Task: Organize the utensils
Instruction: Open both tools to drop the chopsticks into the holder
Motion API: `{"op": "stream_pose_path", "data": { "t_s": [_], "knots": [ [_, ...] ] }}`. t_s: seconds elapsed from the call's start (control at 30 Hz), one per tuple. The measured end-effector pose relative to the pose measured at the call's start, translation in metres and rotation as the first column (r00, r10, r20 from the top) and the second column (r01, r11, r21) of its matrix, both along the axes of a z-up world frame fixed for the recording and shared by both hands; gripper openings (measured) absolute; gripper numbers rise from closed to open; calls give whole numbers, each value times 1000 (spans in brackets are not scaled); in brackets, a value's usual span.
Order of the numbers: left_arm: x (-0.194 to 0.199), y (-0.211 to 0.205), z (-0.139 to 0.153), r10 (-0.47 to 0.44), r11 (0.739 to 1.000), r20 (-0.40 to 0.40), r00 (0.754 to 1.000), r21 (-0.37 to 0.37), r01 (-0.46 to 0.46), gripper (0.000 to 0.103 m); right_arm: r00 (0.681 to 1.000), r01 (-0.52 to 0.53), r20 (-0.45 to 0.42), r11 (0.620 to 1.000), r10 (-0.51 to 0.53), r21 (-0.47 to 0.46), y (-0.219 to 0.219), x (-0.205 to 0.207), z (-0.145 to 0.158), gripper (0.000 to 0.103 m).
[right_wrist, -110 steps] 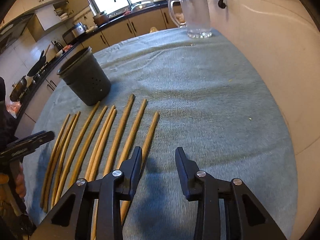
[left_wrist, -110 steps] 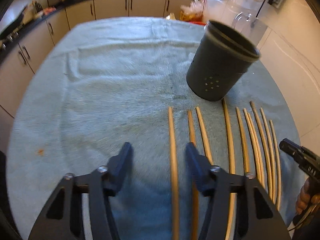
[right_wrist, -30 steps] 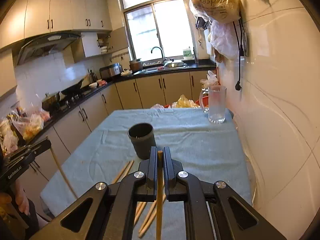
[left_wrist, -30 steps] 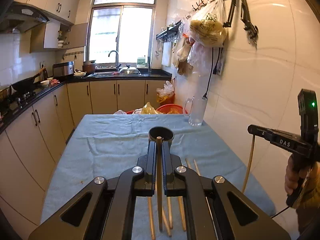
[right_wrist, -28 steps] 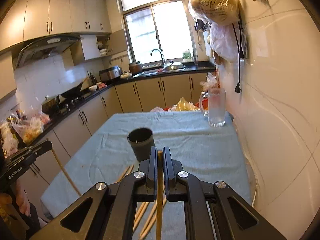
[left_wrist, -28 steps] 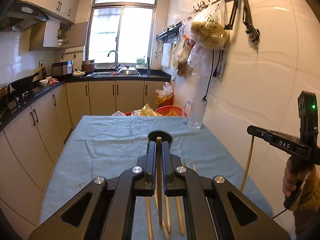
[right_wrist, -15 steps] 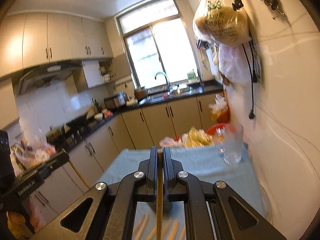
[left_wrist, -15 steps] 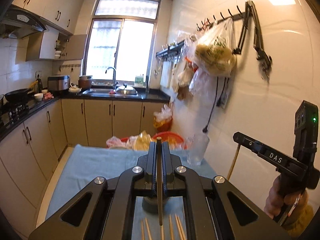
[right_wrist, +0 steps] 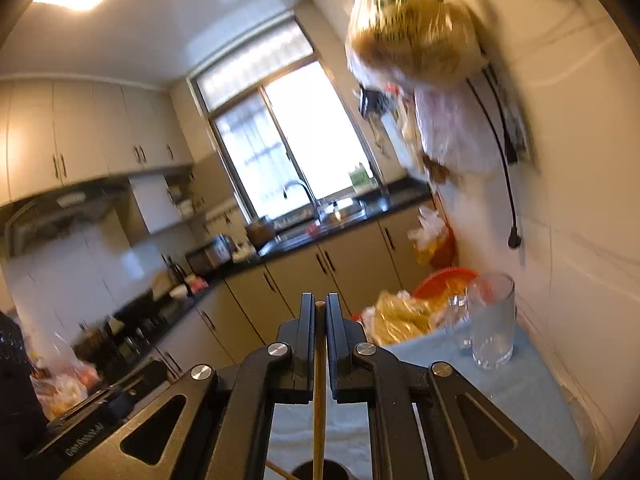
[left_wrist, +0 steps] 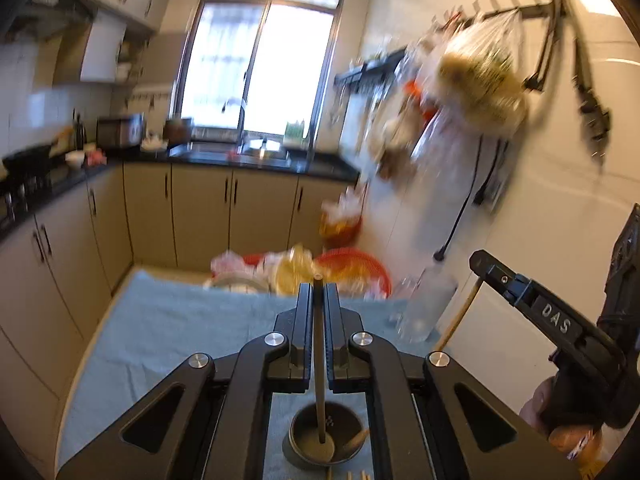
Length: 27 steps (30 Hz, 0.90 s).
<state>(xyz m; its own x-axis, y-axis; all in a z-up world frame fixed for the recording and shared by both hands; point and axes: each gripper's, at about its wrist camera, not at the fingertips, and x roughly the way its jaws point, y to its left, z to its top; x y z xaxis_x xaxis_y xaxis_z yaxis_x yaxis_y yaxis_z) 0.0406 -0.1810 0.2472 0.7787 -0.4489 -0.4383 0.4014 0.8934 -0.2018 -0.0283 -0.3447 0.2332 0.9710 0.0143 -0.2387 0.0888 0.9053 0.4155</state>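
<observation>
My left gripper (left_wrist: 318,292) is shut on a wooden chopstick (left_wrist: 319,364) held upright; its lower end reaches into the dark grey utensil holder (left_wrist: 324,438) below. A second chopstick tip (left_wrist: 356,438) shows inside the holder. My right gripper (right_wrist: 319,312) is shut on another chopstick (right_wrist: 319,400) that hangs down over the holder's rim (right_wrist: 320,470) at the bottom edge. The right gripper also shows in the left wrist view (left_wrist: 478,264) with its chopstick (left_wrist: 460,316). The left gripper's body (right_wrist: 100,412) shows in the right wrist view. Loose chopstick ends (left_wrist: 352,475) lie on the cloth.
A blue-grey cloth (left_wrist: 168,328) covers the table. A glass mug (right_wrist: 490,320) stands at the far right of the table by the tiled wall (right_wrist: 580,200). Red baskets and bags (left_wrist: 344,264) sit beyond the far edge. Bags (left_wrist: 480,80) hang from wall hooks above.
Both grippers have risen and tilted upward, each still holding its chopstick. The holder has moved to the bottom of both views, and the left chopstick's end is now inside it.
</observation>
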Motion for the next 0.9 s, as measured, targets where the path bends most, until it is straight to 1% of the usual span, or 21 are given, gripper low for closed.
{"op": "stream_pose_path", "data": {
  "t_s": [0.1,0.17,0.27,0.33,0.4,0.43,0.47,0.5,0.57,0.63,0.7,0.83,0.9],
  "knots": [
    [9,0,-18,7,1000,-38,999,13,-6,5,998,-21,-67,999,20,-26,3,17,-22,6],
    [10,2,-24,9,1000,-47,999,19,-8,5,993,-38,-118,998,33,-48,6,26,-37,6],
    [6,9,-25,13,1000,-50,999,7,-13,6,985,-60,-168,996,49,-61,6,35,-51,7],
    [1,15,-23,16,1000,-44,999,4,-15,13,982,-63,-183,996,52,-58,4,36,-57,7],
    [-7,22,-17,28,1000,-31,999,-3,-28,36,979,-62,-197,996,50,-57,3,33,-60,9],
    [-12,26,-13,35,999,-22,999,-12,-36,39,979,-63,-200,996,49,-60,2,31,-60,11],
    [-20,32,-8,43,999,-8,999,-26,-43,40,979,-62,-199,996,49,-64,2,28,-58,16],
    [-25,37,-3,47,998,1,999,-30,-47,41,980,-62,-194,996,48,-68,2,24,-57,20],
    [-42,47,6,55,998,24,998,-24,-55,41,984,-57,-175,995,42,-78,1,10,-48,23],
    [-58,57,13,65,998,47,997,-20,-64,46,986,-58,-161,995,44,-82,0,-6,-36,25],
    [-79,70,20,81,997,76,994,-18,-79,54,987,-56,-153,994,41,-90,1,-21,-25,25],
    [-122,95,23,107,994,125,986,-14,-106,65,990,-50,-138,991,32,-125,-2,-67,2,28],
    [-136,104,17,111,994,134,985,-3,-112,71,991,-49,-130,988,29,-148,-3,-89,13,40]
  ]
}}
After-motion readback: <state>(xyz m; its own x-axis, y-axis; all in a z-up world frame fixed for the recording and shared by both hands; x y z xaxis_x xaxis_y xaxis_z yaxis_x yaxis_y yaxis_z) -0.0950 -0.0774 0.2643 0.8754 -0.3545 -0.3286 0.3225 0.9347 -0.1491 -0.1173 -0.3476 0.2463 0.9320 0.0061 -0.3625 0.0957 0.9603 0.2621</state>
